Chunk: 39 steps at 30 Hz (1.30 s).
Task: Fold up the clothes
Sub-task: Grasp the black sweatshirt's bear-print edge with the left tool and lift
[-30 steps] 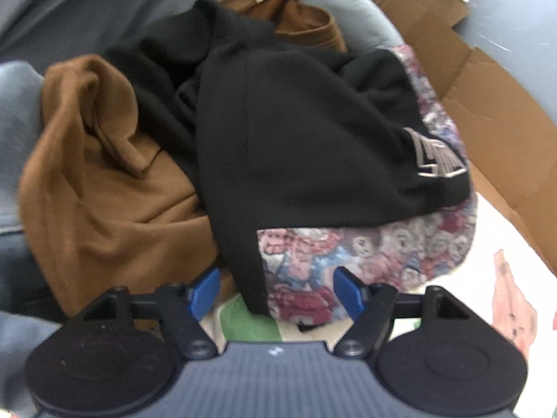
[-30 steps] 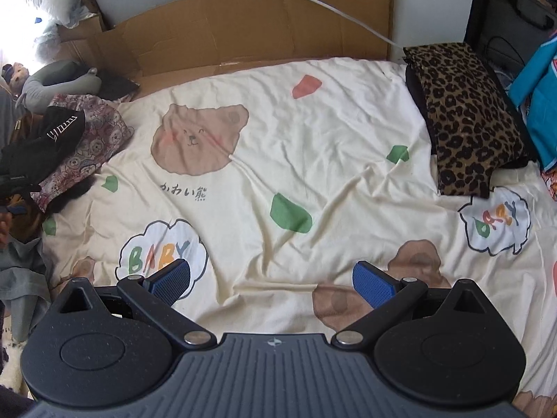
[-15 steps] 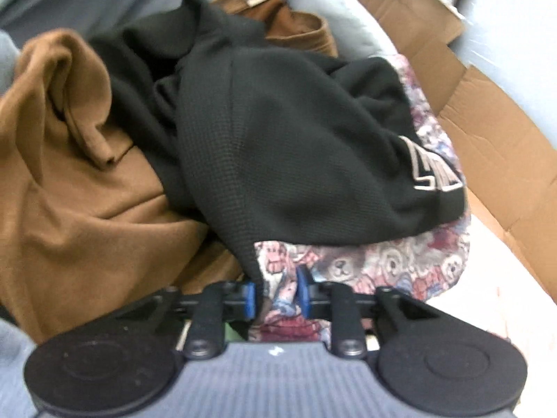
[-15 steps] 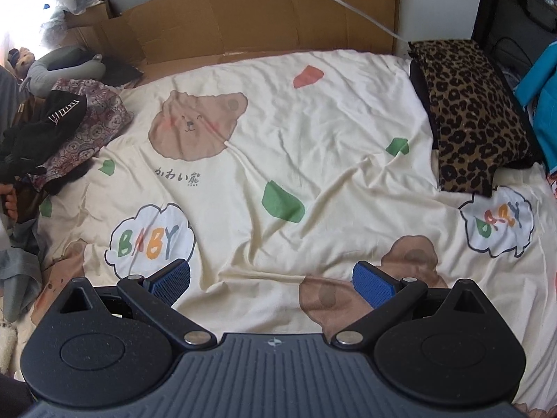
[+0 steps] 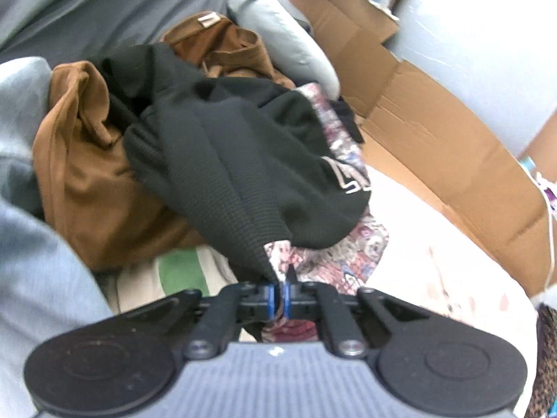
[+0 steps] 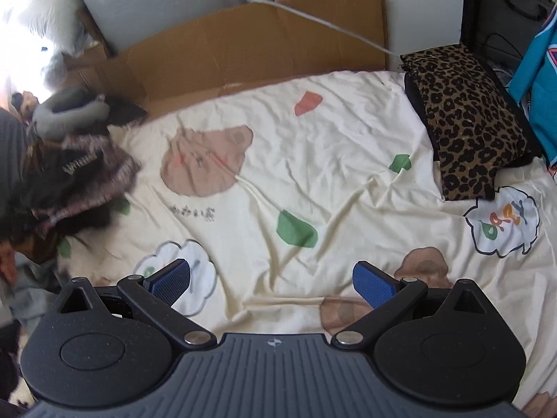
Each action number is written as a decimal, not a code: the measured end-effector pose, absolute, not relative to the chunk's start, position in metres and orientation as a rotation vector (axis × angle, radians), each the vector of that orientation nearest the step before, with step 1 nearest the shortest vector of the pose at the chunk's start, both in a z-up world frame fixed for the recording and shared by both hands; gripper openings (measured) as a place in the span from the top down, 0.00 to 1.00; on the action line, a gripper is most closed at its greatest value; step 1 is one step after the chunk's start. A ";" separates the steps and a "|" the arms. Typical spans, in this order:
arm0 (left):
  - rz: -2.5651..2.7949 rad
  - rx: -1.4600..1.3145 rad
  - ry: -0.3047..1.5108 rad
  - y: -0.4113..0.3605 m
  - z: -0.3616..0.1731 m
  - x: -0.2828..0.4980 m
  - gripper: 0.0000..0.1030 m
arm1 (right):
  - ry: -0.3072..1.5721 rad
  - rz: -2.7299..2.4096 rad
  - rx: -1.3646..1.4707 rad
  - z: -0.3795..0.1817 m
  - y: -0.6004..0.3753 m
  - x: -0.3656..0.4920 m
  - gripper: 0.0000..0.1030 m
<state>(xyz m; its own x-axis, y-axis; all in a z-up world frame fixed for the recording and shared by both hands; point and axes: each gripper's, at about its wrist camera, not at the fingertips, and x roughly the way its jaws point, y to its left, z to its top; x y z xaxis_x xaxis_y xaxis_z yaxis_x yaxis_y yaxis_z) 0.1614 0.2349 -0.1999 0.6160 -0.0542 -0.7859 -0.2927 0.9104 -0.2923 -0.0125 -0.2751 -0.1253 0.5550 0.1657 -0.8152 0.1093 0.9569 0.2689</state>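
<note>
While clamped tight, left gripper (image 5: 277,295) pinching hem of black knit garment (image 5: 236,160), drawn taut straight ahead of the jaws over brown garment (image 5: 87,181) and patterned cloth (image 5: 334,261). Right gripper (image 6: 273,280) spread wide, nothing between jaws, above cream bedsheet (image 6: 330,174); clothes pile far left.

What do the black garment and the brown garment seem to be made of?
Black garment: probably a knit, matte; fine ribbed rows show near the left gripper. Brown garment: smooth, soft-looking cloth, perhaps jersey or fleece; no weave visible, so uncertain.
</note>
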 end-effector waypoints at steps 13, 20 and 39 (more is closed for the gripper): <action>0.057 -0.469 0.971 0.165 -0.210 0.085 0.95 | 0.985 0.058 0.302 -0.102 -0.275 -0.025 0.01; -0.017 -0.493 0.980 0.131 -0.218 0.064 0.97 | 0.991 0.063 0.307 -0.104 -0.280 -0.028 0.01; -0.197 -0.443 1.104 0.128 -0.230 0.012 0.97 | 1.056 0.114 0.246 -0.130 -0.256 -0.017 0.01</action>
